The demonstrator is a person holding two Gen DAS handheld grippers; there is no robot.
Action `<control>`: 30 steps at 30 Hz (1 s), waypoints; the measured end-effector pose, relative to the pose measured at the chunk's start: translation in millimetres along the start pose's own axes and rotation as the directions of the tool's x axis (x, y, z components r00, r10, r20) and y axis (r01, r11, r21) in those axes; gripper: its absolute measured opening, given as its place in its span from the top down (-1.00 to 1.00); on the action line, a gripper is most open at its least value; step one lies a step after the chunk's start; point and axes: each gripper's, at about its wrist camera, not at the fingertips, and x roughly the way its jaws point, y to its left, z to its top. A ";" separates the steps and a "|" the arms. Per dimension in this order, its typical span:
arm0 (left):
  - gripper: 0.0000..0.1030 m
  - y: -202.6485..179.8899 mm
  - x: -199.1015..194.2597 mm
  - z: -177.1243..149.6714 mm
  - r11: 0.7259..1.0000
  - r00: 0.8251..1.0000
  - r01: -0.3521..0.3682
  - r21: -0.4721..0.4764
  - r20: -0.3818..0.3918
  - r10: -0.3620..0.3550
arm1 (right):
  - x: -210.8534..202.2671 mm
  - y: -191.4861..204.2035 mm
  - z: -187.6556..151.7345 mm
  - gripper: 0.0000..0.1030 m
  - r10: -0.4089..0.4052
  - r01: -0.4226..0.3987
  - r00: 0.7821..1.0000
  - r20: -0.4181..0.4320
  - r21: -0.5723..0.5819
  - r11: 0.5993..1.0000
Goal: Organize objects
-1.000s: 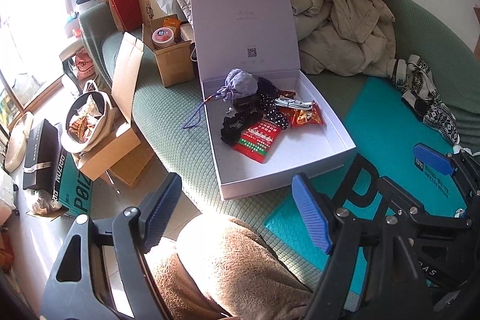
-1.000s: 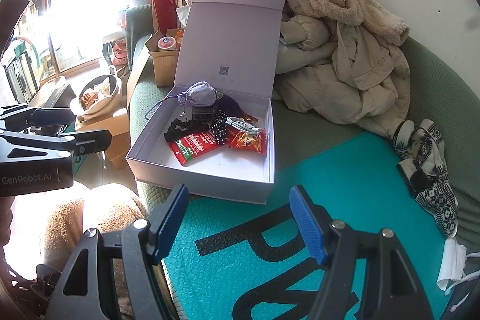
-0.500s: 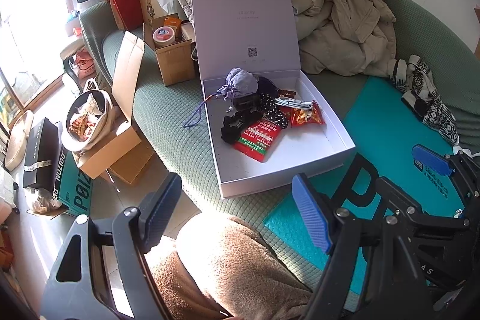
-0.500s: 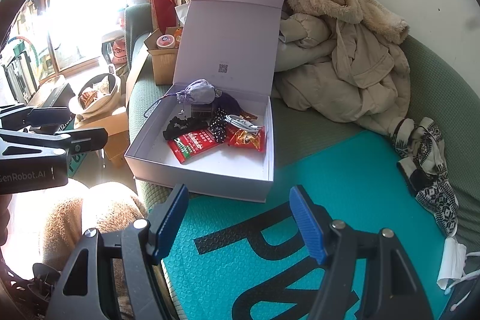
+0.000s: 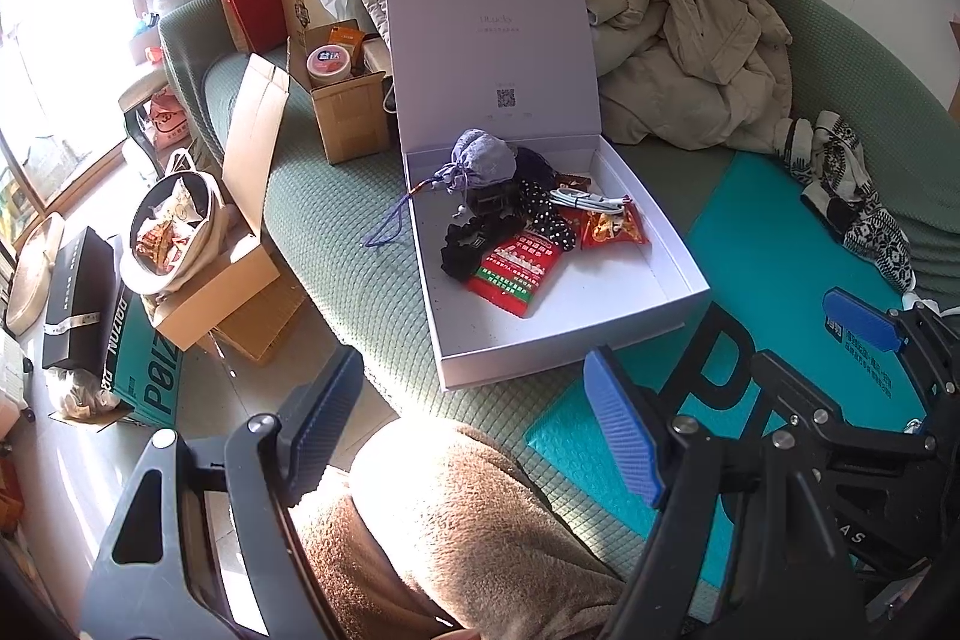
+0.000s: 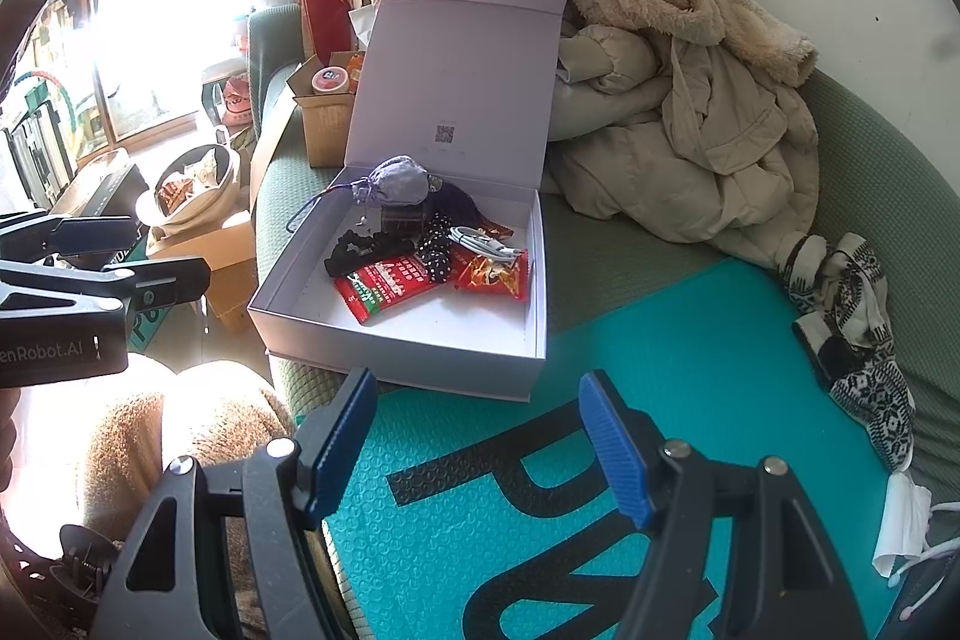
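Observation:
A pale lilac box (image 5: 654, 304) (image 6: 384, 340) lies open on the green sofa, its lid upright. Inside lie a lilac drawstring pouch (image 5: 483, 163) (image 6: 399, 184), a black scrunchie (image 5: 465, 250), a red and green packet (image 5: 516, 271) (image 6: 384, 283), a red snack bag (image 5: 612, 226) (image 6: 495, 274) and a white cable (image 5: 585, 201). My left gripper (image 5: 474, 436) is open and empty, near the box's front over a brown-clad knee. My right gripper (image 6: 480, 442) is open and empty over a teal mat (image 6: 660, 370), in front of the box.
A heap of beige coats (image 6: 690, 118) lies behind the box. Patterned socks (image 6: 852, 316) lie on the sofa at right. Cardboard boxes (image 5: 348, 112) stand left of the lid, and more boxes and a bowl of snacks (image 5: 174, 226) sit on the floor.
Both grippers have drifted slightly; the box sits a touch higher and farther left in the right wrist view. Nothing was grasped or let go.

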 end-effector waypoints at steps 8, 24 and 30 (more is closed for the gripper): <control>-0.45 -0.7 -2.6 -1.5 1.000 1.000 0.006 0.002 0.002 -0.006 | -1.1 0.0 -1.3 -0.37 0.000 0.000 1.000 0.000 -0.001 1.000; -0.45 0.0 -14.0 -8.9 1.000 1.000 0.007 0.003 0.015 -0.007 | -14.6 7.3 -8.2 -0.37 0.003 -0.003 1.000 0.005 -0.014 1.000; -0.45 -3.1 -23.6 -15.2 1.000 0.999 0.005 0.009 0.034 -0.005 | -19.8 8.2 -10.7 -0.37 -0.002 0.002 1.000 0.007 -0.021 1.000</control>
